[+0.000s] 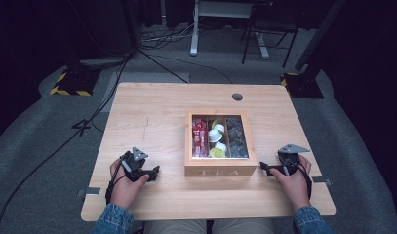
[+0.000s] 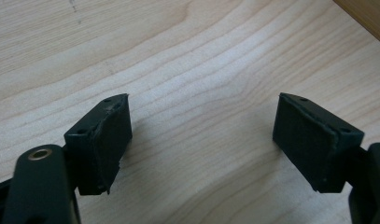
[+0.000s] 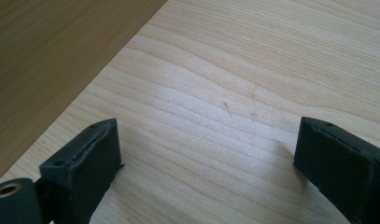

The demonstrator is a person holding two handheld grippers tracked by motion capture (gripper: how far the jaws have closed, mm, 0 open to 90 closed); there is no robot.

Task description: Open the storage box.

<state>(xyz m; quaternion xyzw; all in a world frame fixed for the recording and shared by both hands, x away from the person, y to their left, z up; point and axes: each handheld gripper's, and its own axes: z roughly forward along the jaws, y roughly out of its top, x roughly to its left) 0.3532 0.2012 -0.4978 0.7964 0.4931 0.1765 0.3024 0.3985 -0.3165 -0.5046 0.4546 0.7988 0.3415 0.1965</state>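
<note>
1. A wooden tea box (image 1: 220, 171) stands on the light wooden worktop (image 1: 152, 117), a little right of its middle and toward the person's side, with the letters "TEA" on the wall facing the person.
2. The box has three compartments side by side under what looks like a clear lid: red packets (image 1: 200, 136) in the left one, white and yellow pods (image 1: 216, 139) in the middle one, dark grey packets (image 1: 236, 136) in the right one.
3. The left tool (image 1: 154, 171) rests low over the worktop to the left of the box, near it but apart, with its tips turned toward the box.
4. In the left gripper view the left tool's jaws stand wide apart with only bare wood grain between them; a corner of the box (image 2: 365, 16) shows at the upper right.
5. The right tool (image 1: 263, 168) lies just beside the box's front right corner, pointing at it; whether it touches the box cannot be told.
6. In the right gripper view the right tool's jaws are also spread wide and hold nothing, and the box's darker side wall (image 3: 52, 60) runs along the upper left.
7. Each tool is held by a hand coming out of a denim sleeve (image 1: 110, 219) at the near edge of the worktop.
</note>
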